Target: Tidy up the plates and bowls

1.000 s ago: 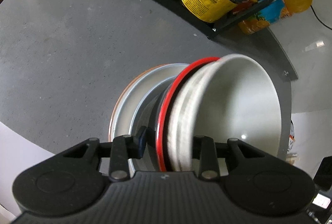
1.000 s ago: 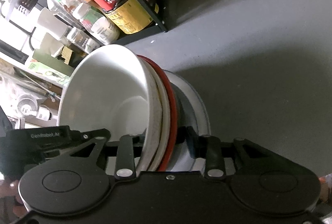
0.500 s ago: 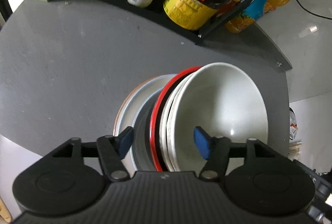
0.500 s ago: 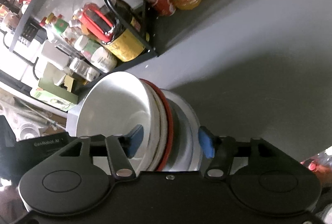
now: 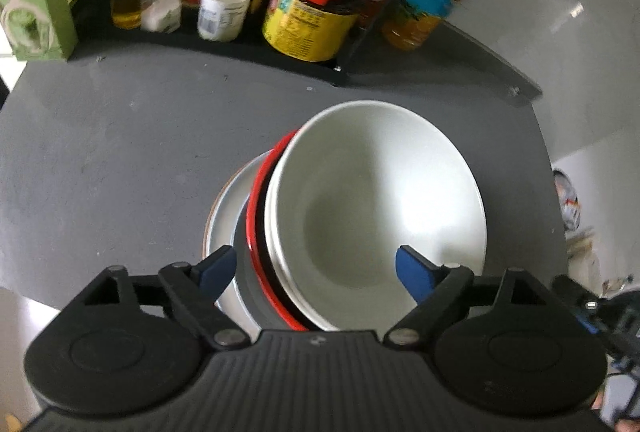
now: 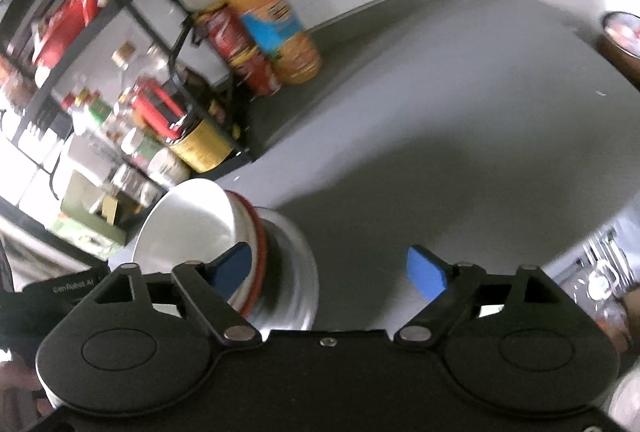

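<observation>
Nearest the cameras, the left gripper (image 5: 316,268) and the right gripper (image 6: 332,272) both have their blue-tipped fingers (image 5: 216,268) spread wide, gripping nothing. Between the left fingers sits the stack: a deep white ceramic bowl (image 5: 376,199) nested in a red-rimmed bowl (image 5: 256,216) on a pale round plate (image 5: 224,207), resting on the matte grey counter (image 5: 120,151). Beyond it stands a black wire rack (image 6: 176,43) crowded with jars and bottles, a yellow-labelled jar with a red lid (image 5: 312,27) in front, an orange juice bottle (image 6: 272,11) just beside against the white wall.
</observation>
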